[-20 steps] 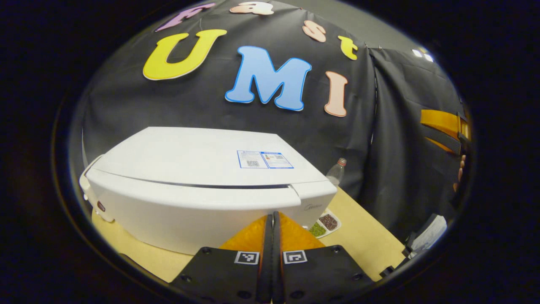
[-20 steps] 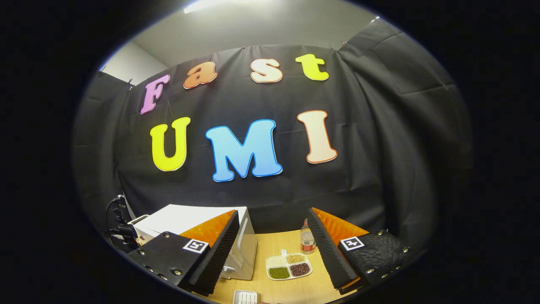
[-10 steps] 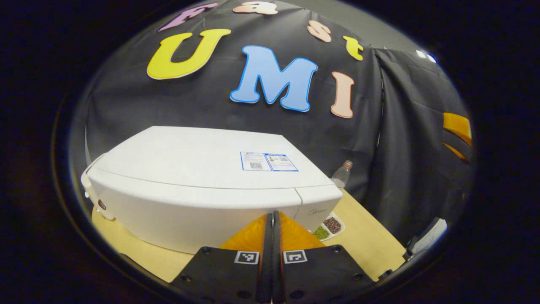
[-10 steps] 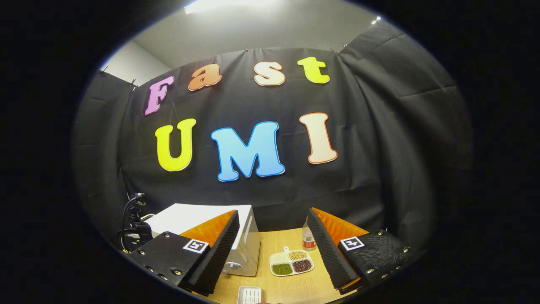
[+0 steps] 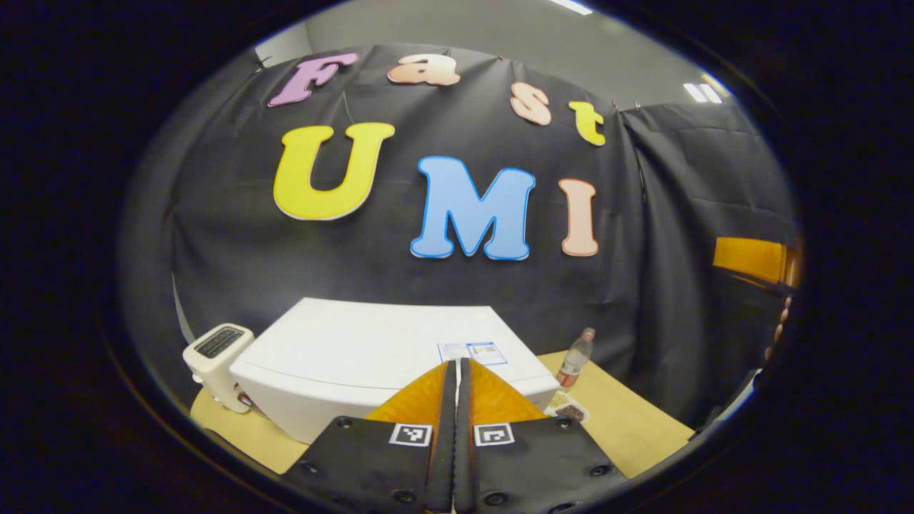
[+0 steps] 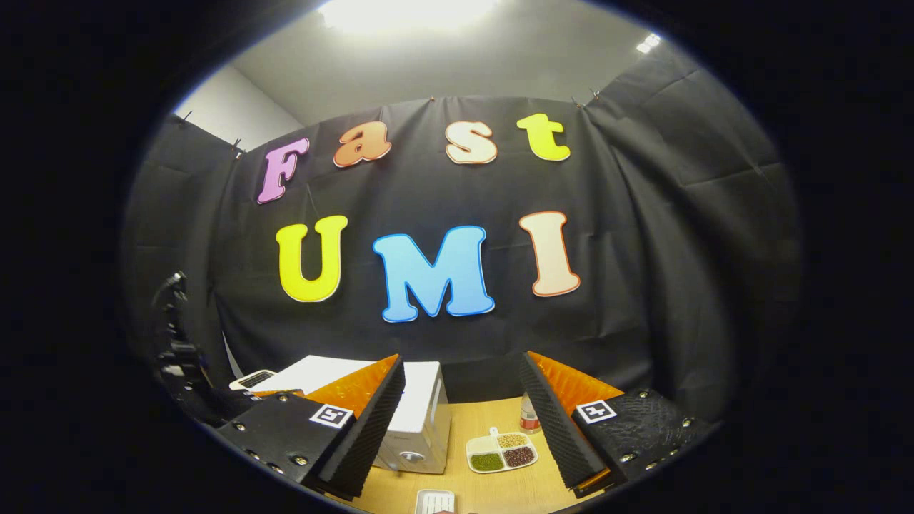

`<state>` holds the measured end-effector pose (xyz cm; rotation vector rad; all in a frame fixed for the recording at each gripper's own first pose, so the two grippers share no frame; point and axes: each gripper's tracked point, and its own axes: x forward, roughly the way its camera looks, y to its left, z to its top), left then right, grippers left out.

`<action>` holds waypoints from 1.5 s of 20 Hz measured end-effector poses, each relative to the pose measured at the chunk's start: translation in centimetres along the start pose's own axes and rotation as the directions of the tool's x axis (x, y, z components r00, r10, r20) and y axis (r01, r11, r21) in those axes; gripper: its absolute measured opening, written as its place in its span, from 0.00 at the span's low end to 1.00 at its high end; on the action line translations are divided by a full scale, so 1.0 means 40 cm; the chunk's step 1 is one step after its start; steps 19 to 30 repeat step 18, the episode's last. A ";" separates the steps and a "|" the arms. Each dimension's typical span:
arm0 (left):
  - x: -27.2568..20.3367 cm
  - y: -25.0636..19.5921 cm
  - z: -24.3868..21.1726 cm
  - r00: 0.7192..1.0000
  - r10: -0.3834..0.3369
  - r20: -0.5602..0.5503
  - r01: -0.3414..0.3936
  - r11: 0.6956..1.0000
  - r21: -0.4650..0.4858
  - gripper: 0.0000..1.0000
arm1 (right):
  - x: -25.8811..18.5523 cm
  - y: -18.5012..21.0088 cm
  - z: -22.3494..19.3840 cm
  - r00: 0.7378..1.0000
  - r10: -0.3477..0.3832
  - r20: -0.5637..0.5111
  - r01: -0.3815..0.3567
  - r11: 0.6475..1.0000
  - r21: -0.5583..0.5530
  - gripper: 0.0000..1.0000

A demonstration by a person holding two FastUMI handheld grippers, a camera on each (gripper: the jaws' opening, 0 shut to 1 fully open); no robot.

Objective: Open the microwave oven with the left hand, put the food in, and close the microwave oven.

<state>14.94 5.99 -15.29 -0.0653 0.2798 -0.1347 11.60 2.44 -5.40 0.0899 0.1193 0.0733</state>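
left tongs (image 5: 455, 400) together above microwave (image 5: 371, 357), door closed; right tongs (image 6: 464, 421) apart, w/ nothing between.

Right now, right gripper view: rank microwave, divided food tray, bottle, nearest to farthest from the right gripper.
1. microwave: left, beside the right gripper's left finger.
2. divided food tray: between the fingers, on the table.
3. bottle: behind the tray, near the wall.
Microwave and tray are close to call.

Black cloth wall (image 6: 643, 235), wooden table (image 6: 500, 492)
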 end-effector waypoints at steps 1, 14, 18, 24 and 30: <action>-0.045 0.015 0.071 0.998 0.008 0.056 -0.008 1.000 0.006 0.17 | -0.001 0.015 0.010 1.000 0.004 0.003 -0.004 1.000 -0.010 0.97; -0.352 0.167 0.333 0.966 0.105 0.237 -0.126 0.989 0.074 0.96 | -0.110 0.185 0.110 0.996 0.027 0.082 -0.026 1.000 -0.015 0.98; -0.393 0.188 0.354 0.963 0.091 0.255 -0.112 0.991 0.069 0.97 | -0.143 0.213 0.130 0.995 0.016 0.097 -0.013 0.999 -0.030 0.98; -0.393 0.188 0.354 0.963 0.091 0.255 -0.112 0.991 0.069 0.97 | -0.143 0.213 0.130 0.995 0.016 0.097 -0.013 0.999 -0.030 0.98; -0.393 0.188 0.354 0.963 0.091 0.255 -0.112 0.991 0.069 0.97 | -0.143 0.213 0.130 0.995 0.016 0.097 -0.013 0.999 -0.030 0.98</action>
